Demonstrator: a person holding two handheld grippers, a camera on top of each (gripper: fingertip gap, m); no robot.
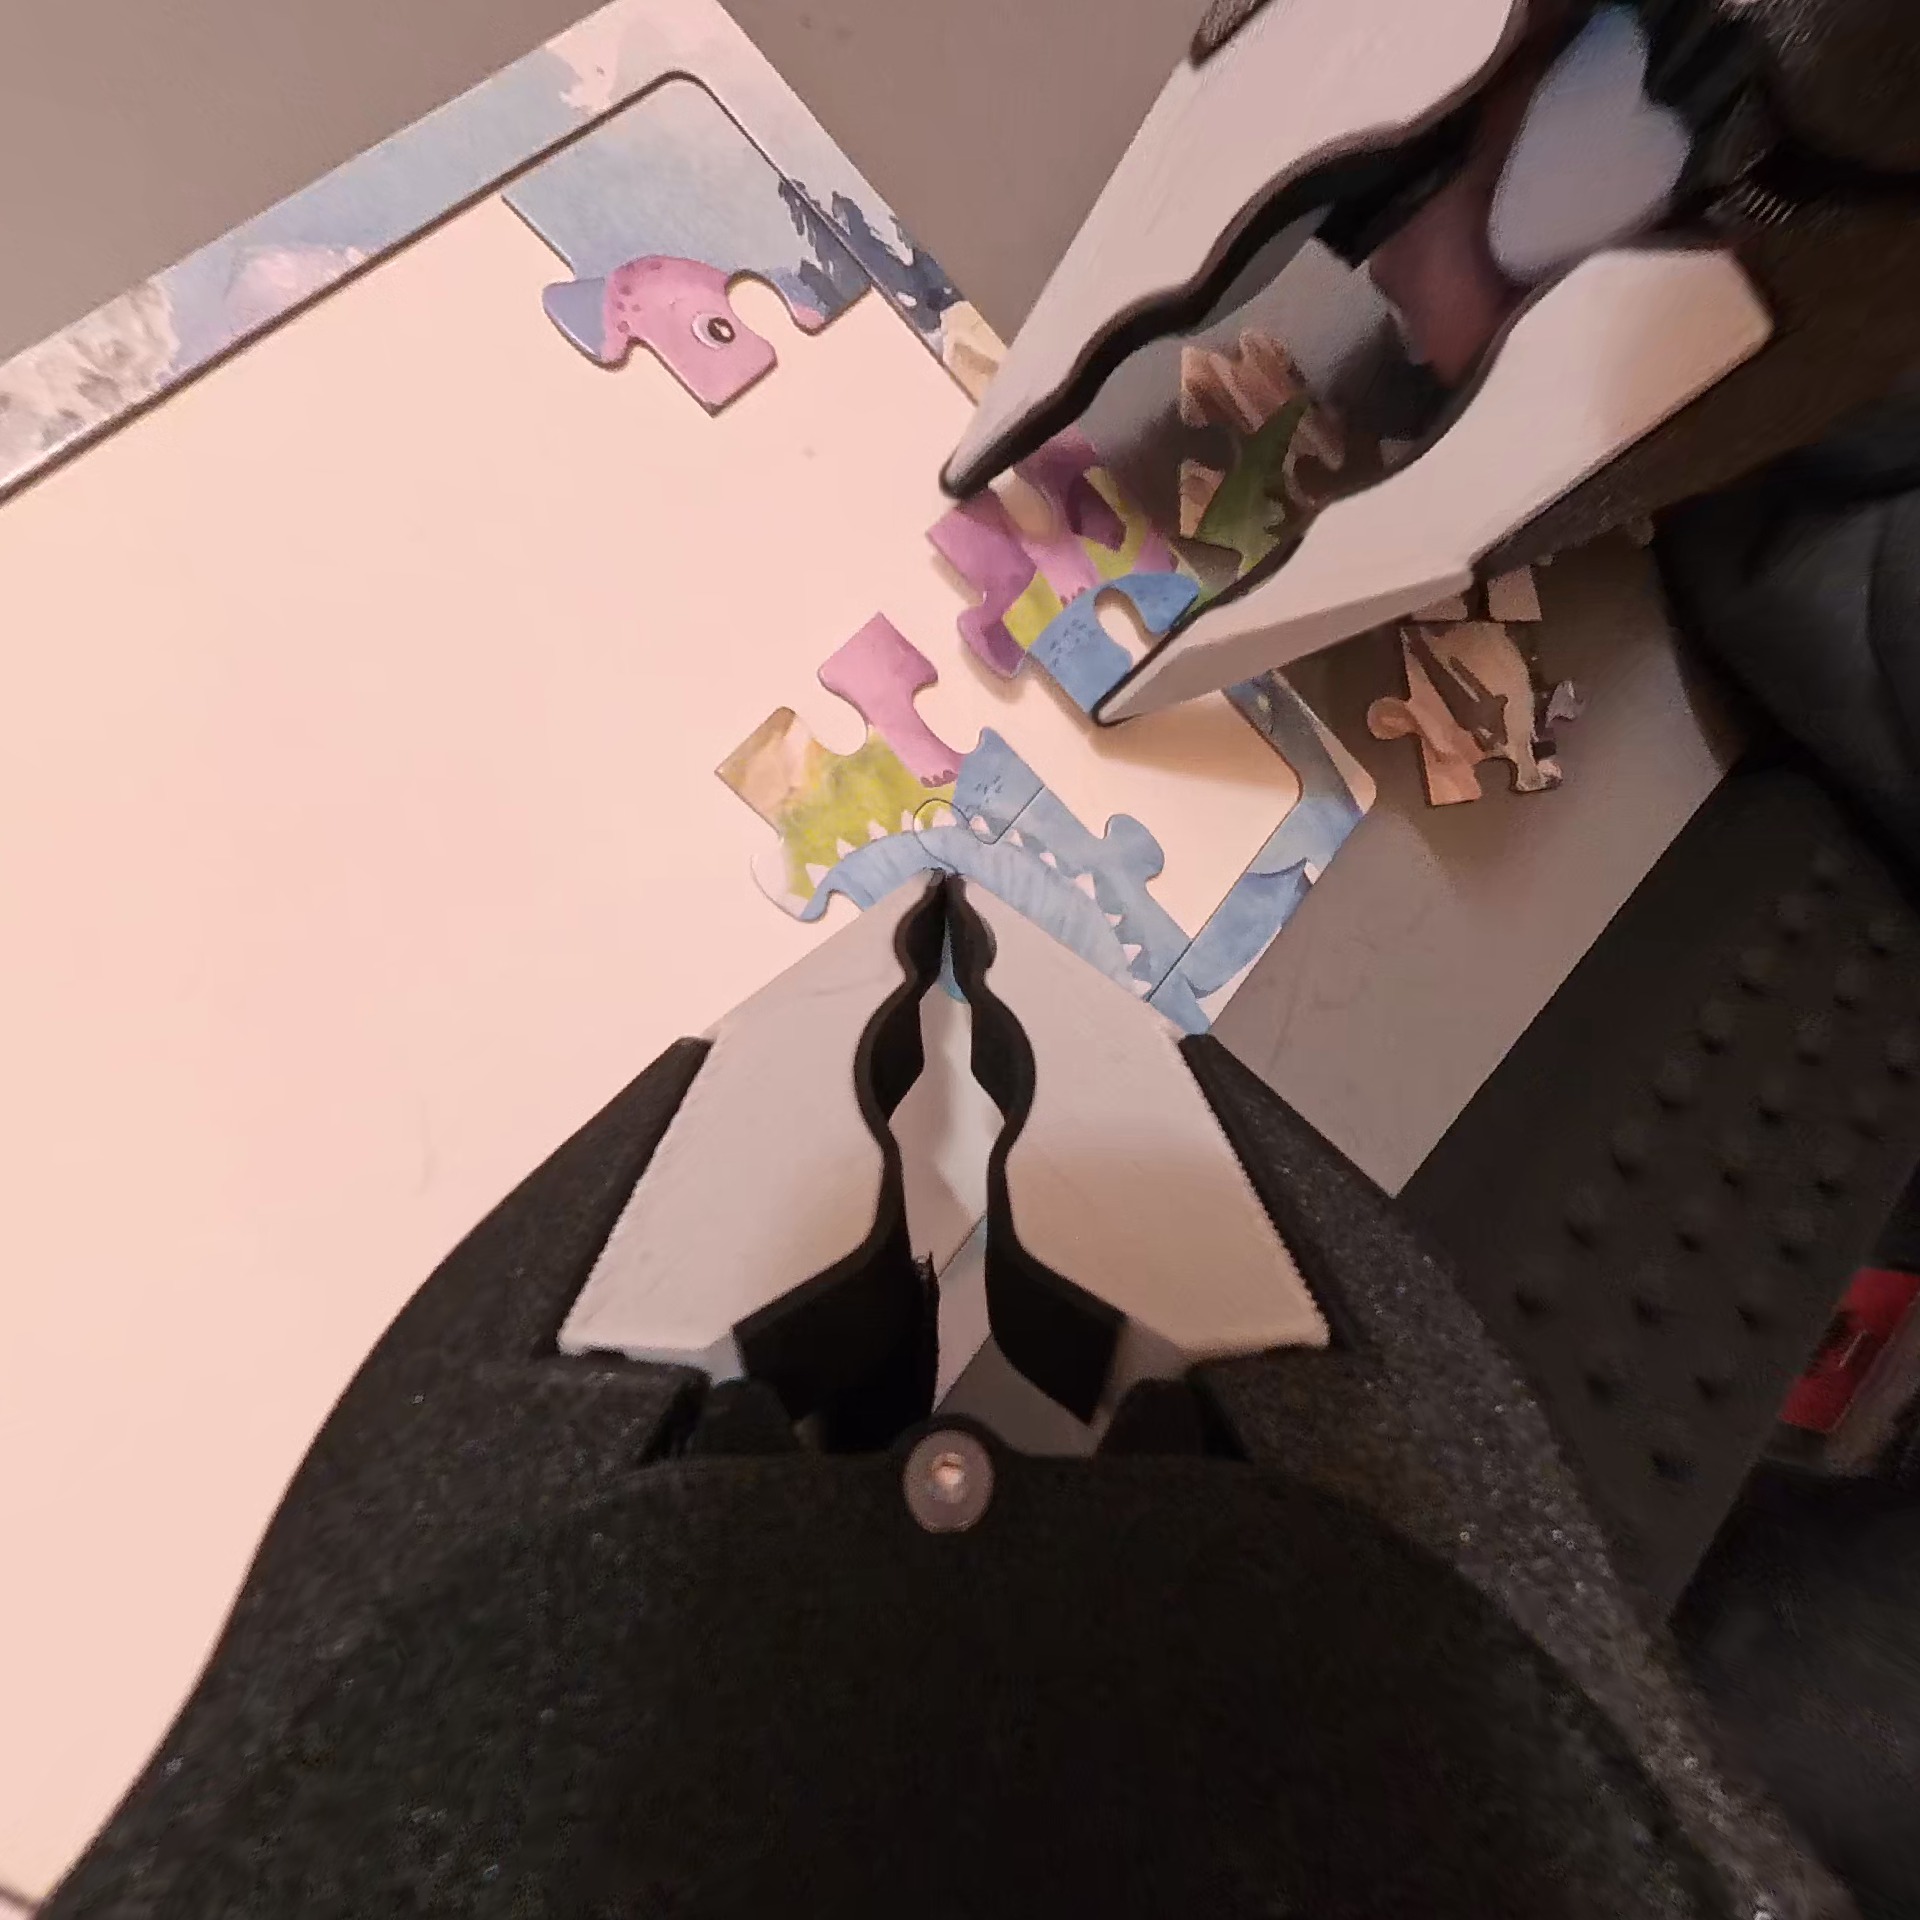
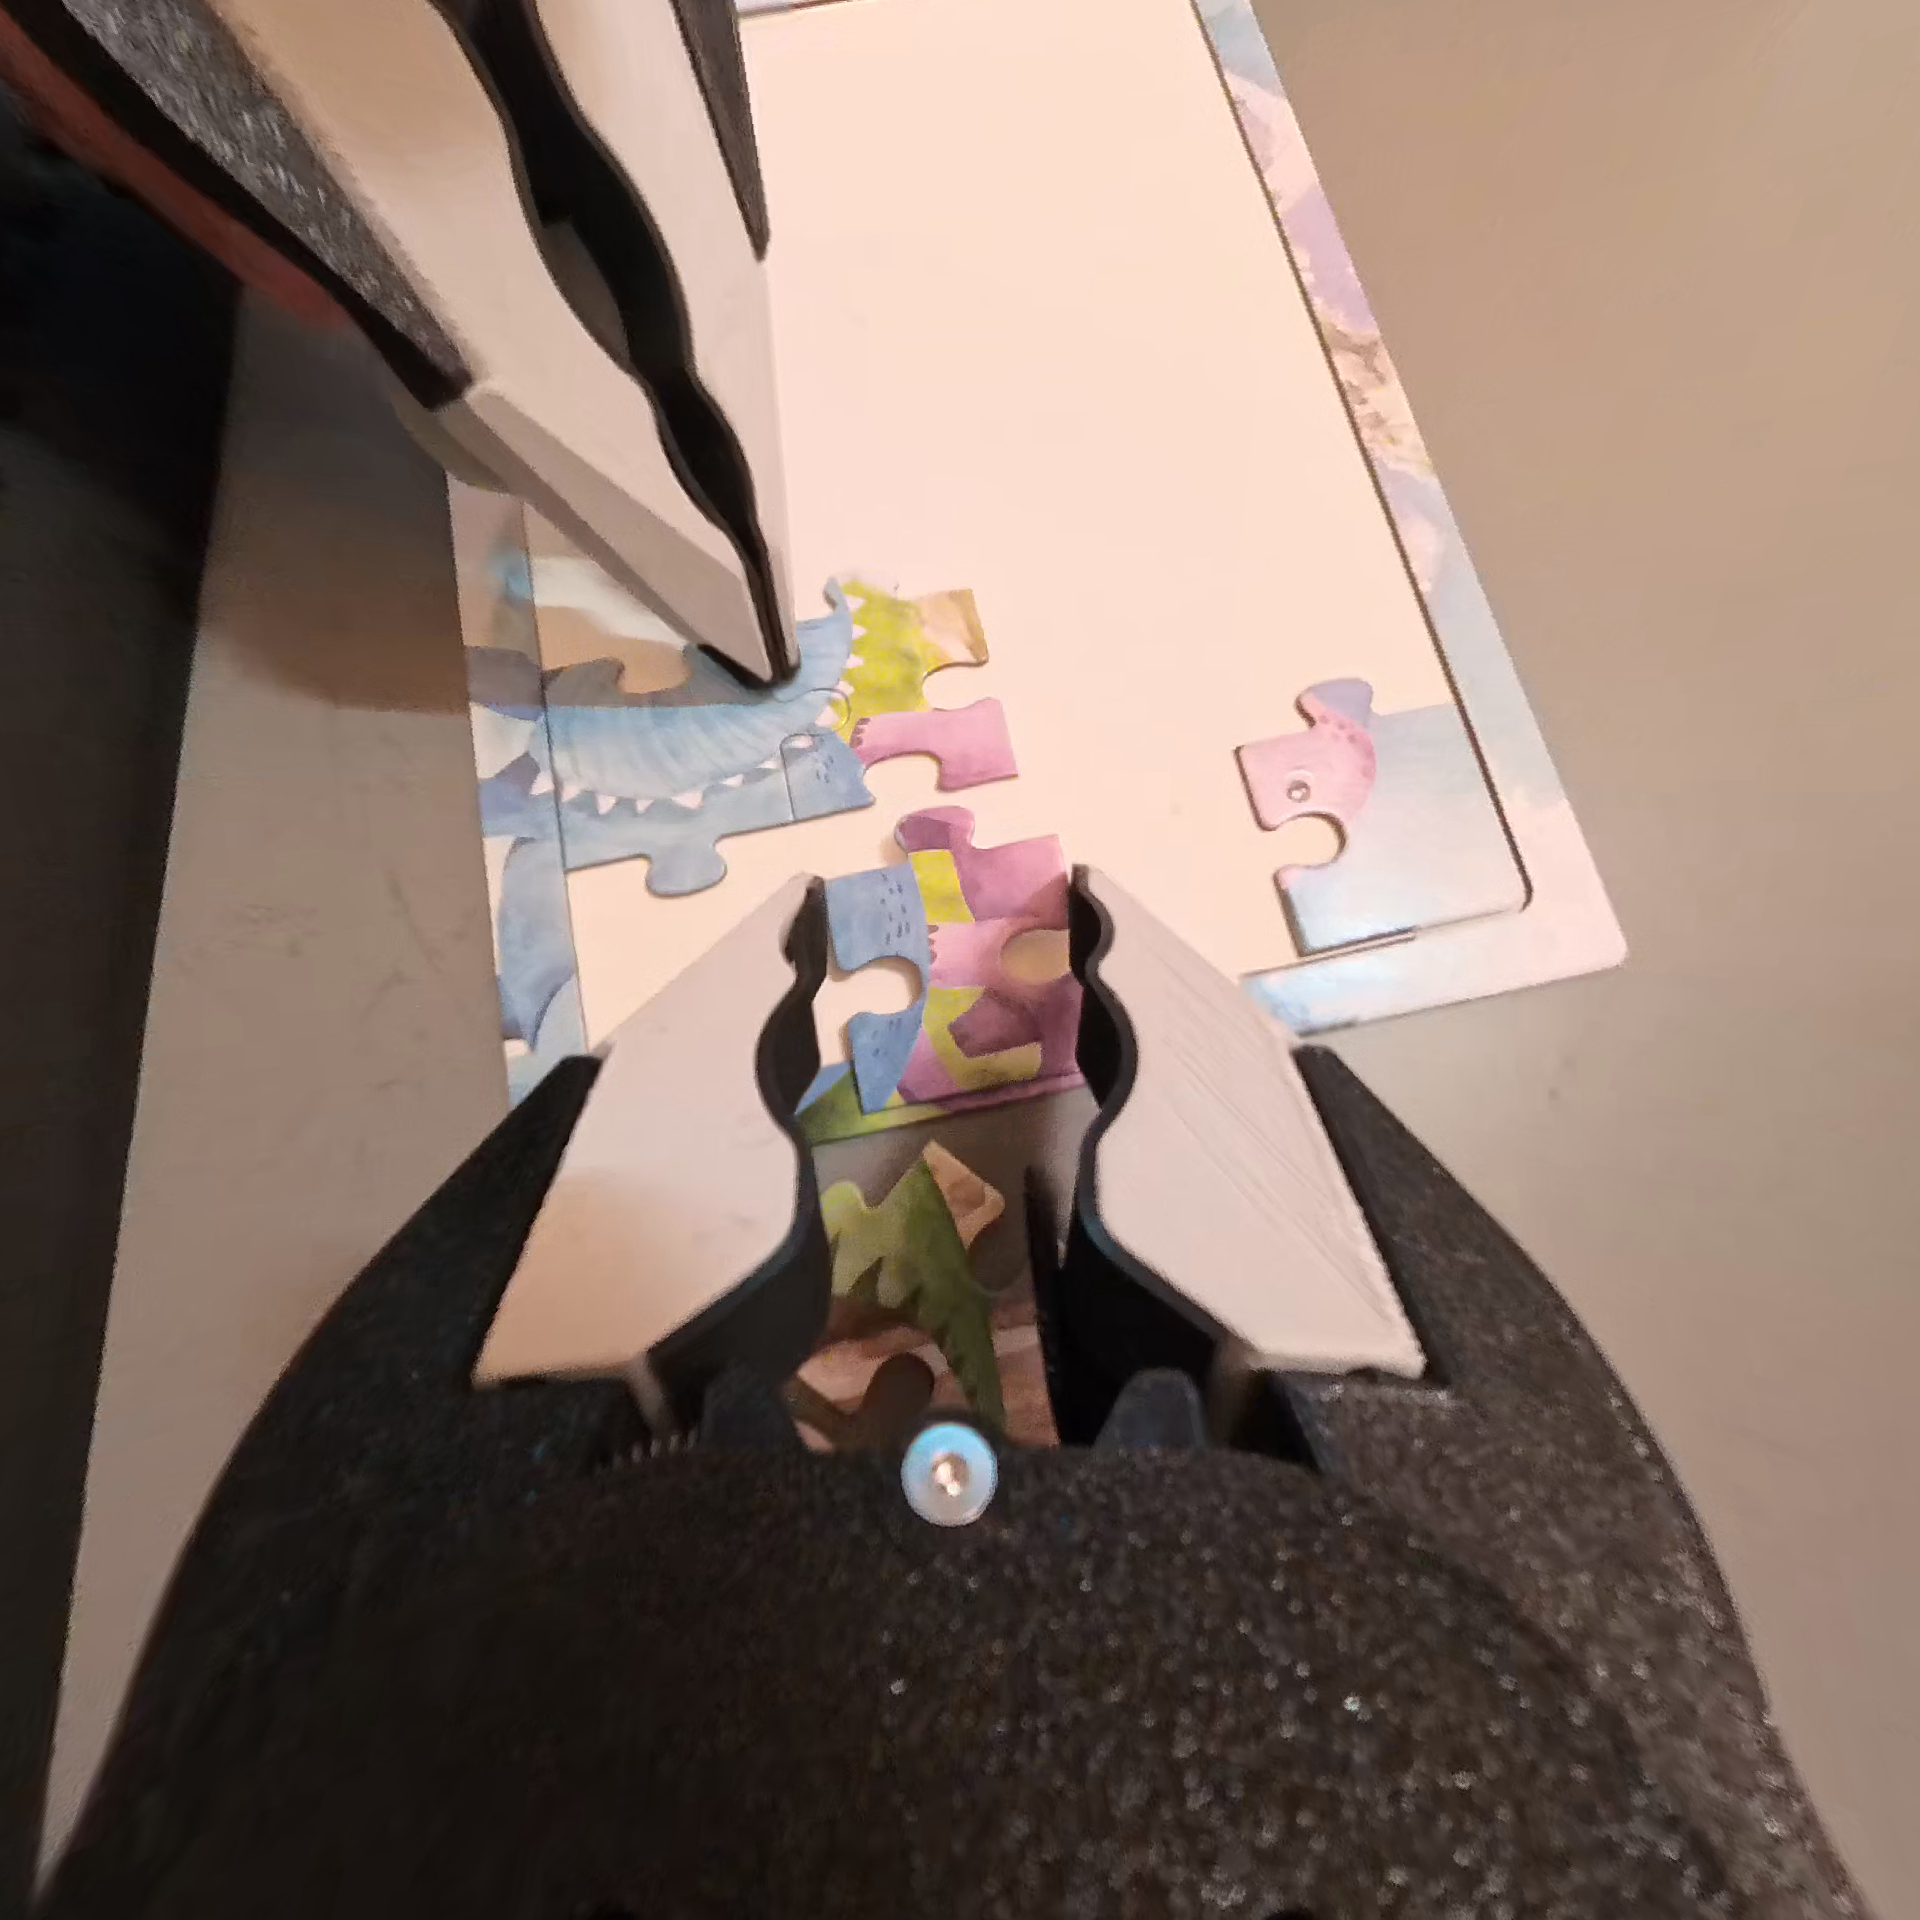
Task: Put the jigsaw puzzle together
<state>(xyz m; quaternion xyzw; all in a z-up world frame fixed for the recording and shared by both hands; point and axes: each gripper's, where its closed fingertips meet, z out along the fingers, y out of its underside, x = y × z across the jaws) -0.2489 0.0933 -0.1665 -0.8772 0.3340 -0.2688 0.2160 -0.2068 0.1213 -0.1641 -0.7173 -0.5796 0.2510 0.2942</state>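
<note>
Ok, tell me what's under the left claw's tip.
The shut left claw presses its tip on the joined blue dinosaur pieces in the puzzle tray. The exact contact spot is covered.

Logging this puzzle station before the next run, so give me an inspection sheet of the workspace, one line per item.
Surface: grey tabletop, bare beside the tray.
Job's things: puzzle tray mostly unfilled; pink dinosaur piece seated at a corner; blue dinosaur cluster at another corner; purple-and-blue piece loose in the tray.
Clutter: spare pieces on the table beside the tray.
Grippers: left gripper shut, tips on the cluster; right gripper open around the loose piece.
Cables: nothing seen.
Surroundings: black studded mat.
</note>
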